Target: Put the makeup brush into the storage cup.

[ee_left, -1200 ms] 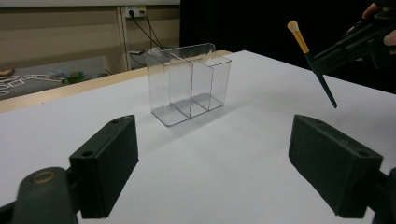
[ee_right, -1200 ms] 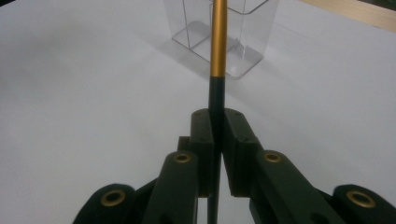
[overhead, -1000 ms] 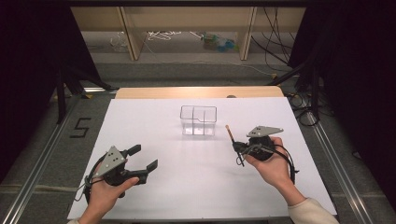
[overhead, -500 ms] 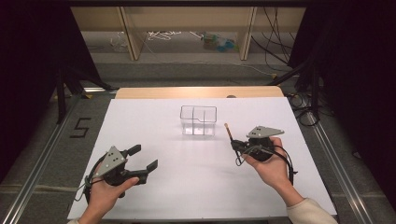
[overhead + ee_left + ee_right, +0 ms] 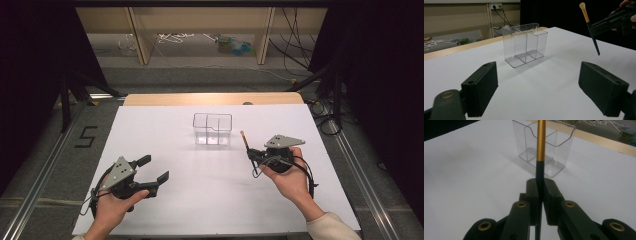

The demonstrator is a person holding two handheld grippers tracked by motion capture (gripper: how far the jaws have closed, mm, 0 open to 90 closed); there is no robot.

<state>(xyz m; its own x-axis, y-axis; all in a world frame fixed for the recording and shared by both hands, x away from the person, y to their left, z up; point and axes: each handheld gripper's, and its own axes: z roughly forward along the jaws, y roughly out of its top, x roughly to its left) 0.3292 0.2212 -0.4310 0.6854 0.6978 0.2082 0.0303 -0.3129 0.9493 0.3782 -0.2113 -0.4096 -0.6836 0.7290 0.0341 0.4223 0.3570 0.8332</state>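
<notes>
Brush picked up, not yet dropped into the clear organizer.

Right of centre in the high view, the right hand-held gripper [image 5: 251, 153] is clamped on a slim black-and-gold brush [image 5: 245, 140], held off the white counter [image 5: 165, 125] with its tip pointing up-frame. The clear organizer [image 5: 212, 129] stands empty just up and left of it. Lower left, the left hand-held gripper [image 5: 154, 170] has its jaws spread apart, holding nothing. Judging by this, carrying over and inserting remain.

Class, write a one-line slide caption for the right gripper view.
Right gripper shut on a brush, clear organizer ahead.
</notes>
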